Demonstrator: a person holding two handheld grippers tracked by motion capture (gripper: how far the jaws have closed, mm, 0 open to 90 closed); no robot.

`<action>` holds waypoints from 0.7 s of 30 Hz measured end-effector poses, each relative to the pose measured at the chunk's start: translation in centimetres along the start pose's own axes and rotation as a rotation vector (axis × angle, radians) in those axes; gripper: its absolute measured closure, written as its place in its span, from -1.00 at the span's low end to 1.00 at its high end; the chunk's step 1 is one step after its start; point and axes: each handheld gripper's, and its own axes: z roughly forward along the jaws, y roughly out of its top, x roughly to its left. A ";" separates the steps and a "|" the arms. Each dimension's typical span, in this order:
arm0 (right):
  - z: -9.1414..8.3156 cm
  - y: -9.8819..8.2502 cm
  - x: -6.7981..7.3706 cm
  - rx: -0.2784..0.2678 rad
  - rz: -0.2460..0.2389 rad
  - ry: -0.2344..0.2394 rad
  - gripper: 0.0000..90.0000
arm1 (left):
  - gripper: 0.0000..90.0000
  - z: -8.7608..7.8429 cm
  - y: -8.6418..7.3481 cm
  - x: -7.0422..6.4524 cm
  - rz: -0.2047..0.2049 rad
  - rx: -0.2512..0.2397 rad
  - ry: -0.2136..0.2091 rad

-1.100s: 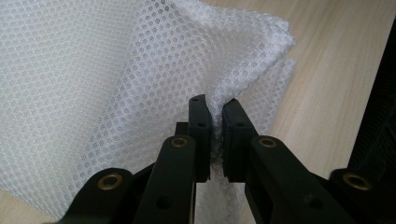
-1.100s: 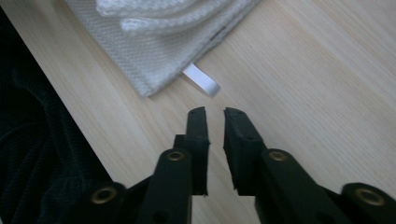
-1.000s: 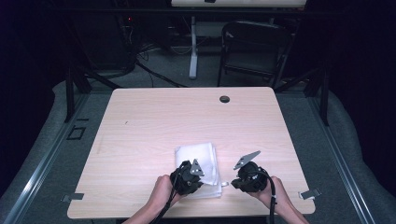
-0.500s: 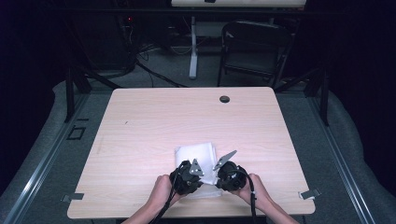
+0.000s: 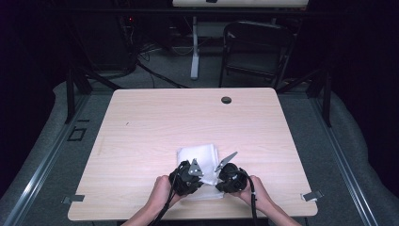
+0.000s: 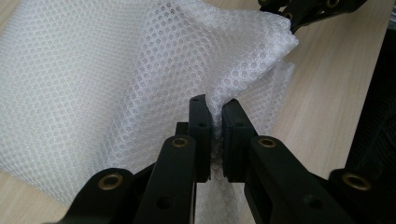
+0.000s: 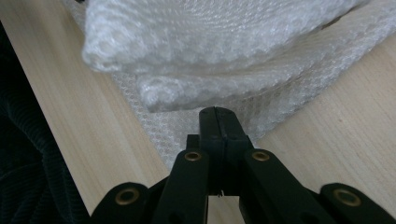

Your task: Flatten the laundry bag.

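A folded white bubble-textured sheet [image 5: 198, 154] lies on the wooden table [image 5: 188, 117] near its front edge. My left gripper [image 5: 192, 180] sits on the sheet's near left part and is shut on a raised fold of the sheet [image 6: 140, 70]; the jaws [image 6: 214, 116] pinch that ridge. My right gripper [image 5: 220, 181] is at the sheet's near right edge. Its jaws [image 7: 218, 116] are pressed together, tips over the thin bottom layer of the sheet [image 7: 224, 42]. Whether that layer is pinched I cannot tell. The right gripper's tip [image 6: 292, 11] meets the sheet's corner in the left gripper view.
A round dark grommet [image 5: 226, 100] is set in the table near its far edge. A folding chair [image 5: 256, 52] and cables stand on the floor beyond the table. Both hands [image 5: 162, 190] come in over the front edge.
My right gripper has moved left and slightly down, from beside the sheet to its near right edge, close to the left gripper. The left gripper has kept its hold and place.
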 end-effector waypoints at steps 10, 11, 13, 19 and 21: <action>0.0 0.0 0.0 -0.004 0.010 0.003 1.00 | 0.89 -0.7 -0.2 0.4 -0.028 -0.027 0.024; 0.0 0.0 0.0 -0.003 0.011 0.003 1.00 | 0.89 -0.7 -0.2 0.4 -0.027 -0.026 0.022; 0.0 0.0 0.0 0.001 0.008 0.002 1.00 | 0.89 -0.9 -0.2 0.5 -0.028 -0.020 0.027; 0.0 0.0 0.0 0.004 0.013 -0.002 1.00 | 0.89 -1.3 -0.3 0.6 -0.038 -0.030 0.040; 0.0 0.0 0.0 0.007 0.017 -0.002 1.00 | 0.89 -1.4 -0.4 0.7 -0.040 -0.034 0.042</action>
